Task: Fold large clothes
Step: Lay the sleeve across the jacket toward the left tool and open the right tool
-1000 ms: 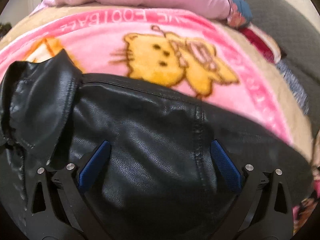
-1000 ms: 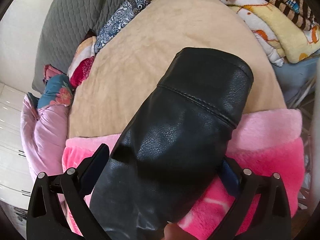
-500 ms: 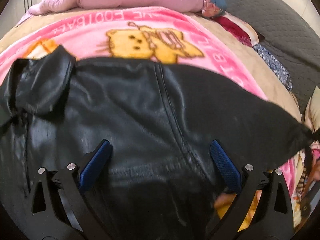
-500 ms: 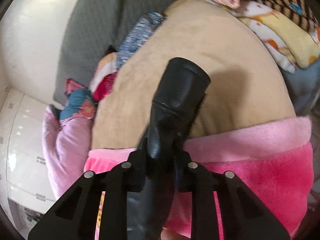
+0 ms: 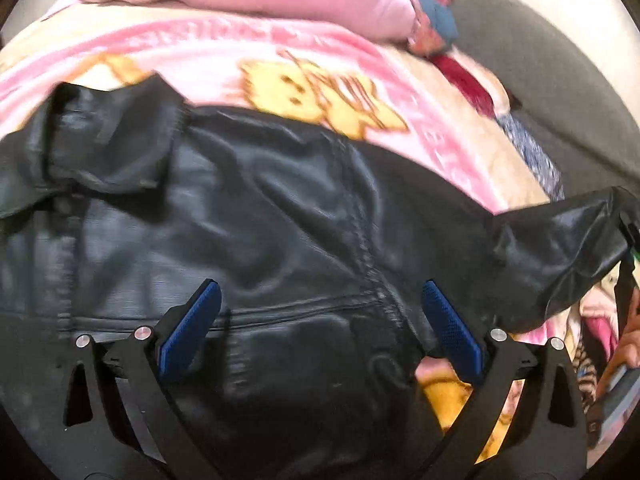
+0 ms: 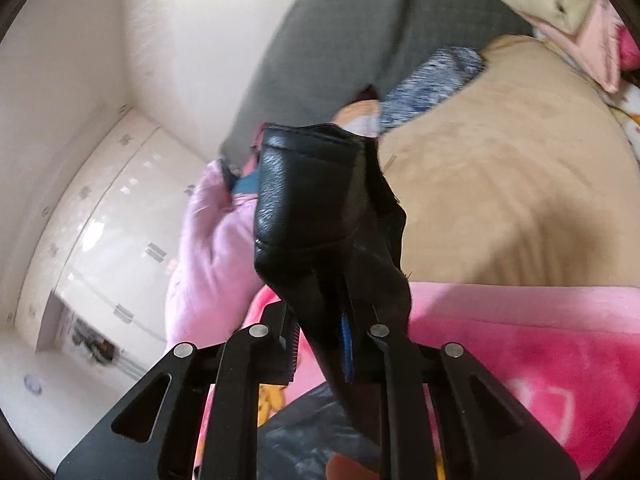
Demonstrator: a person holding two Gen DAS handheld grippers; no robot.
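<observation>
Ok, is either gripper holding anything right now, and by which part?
The right gripper is shut on the black leather jacket's sleeve, just behind the cuff; its jaws have just been closing. The left gripper is open, holding nothing.

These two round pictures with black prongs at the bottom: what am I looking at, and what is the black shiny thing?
No robot here: a person carries a hand-held gripper in each hand, and each has a wide-angle camera looking along its two fingers. That is why the pictures look round and bent.

One picture is from the left hand-held gripper. Its blue-padded jaws stand wide open above a black leather jacket spread on a pink cartoon blanket that covers a bed.

The other is from the right hand-held gripper. Its jaws have just been closing and now pinch the jacket's sleeve, lifting the cuff off the bed. In the left picture the same sleeve rises at the right edge.
</observation>
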